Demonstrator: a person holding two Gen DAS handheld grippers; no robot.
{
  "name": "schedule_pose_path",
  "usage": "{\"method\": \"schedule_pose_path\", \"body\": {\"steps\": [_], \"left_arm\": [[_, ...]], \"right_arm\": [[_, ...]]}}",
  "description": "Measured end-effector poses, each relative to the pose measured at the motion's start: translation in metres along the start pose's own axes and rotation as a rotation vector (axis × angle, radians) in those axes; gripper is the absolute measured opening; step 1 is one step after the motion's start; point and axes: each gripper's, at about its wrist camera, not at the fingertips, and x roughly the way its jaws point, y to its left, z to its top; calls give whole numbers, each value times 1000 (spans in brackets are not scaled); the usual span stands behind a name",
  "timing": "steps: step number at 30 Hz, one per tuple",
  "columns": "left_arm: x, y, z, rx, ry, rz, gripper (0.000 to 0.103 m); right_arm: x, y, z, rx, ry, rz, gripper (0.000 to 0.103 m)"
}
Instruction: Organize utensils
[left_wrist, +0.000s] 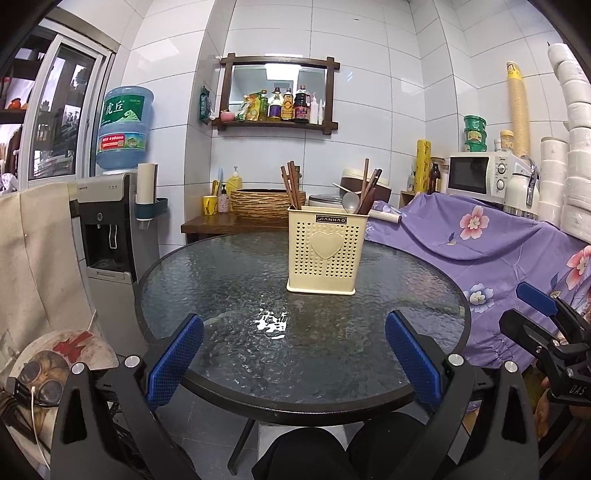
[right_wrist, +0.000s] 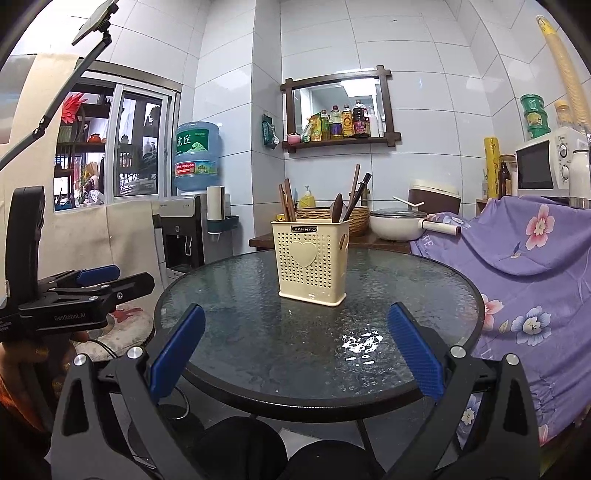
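Note:
A cream perforated utensil holder (left_wrist: 325, 251) with a heart on its front stands upright on the round glass table (left_wrist: 221, 288). It holds brown chopsticks (left_wrist: 291, 182), a metal spoon (left_wrist: 351, 202) and more wooden utensils. My left gripper (left_wrist: 295, 350) is open and empty over the table's near edge, well short of the holder. In the right wrist view the holder (right_wrist: 312, 264) stands on the table (right_wrist: 424, 288). My right gripper (right_wrist: 295, 350) is open and empty, also over the near edge. Each gripper shows at the side of the other's view.
A water dispenser (left_wrist: 107, 221) stands left of the table. A purple floral cloth (left_wrist: 480, 243) covers furniture at the right, with a microwave (left_wrist: 476, 173) behind. A wooden side table with a woven basket (left_wrist: 258, 205) and a pot (right_wrist: 395, 223) stands behind the table.

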Motion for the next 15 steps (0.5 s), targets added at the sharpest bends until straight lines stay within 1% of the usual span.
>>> {"method": "schedule_pose_path", "body": {"steps": [6,11,15], "left_arm": [[0,-1,-1,0,2,-1,97],[2,0,0,-13,14,-17,97],[3,1,1,-10,16,-11,97]], "right_arm": [[2,-5,0,23,8,5,97],[3,-5,-1,14,13,2,97],[4,-4,-1,14,15,5,97]]}}
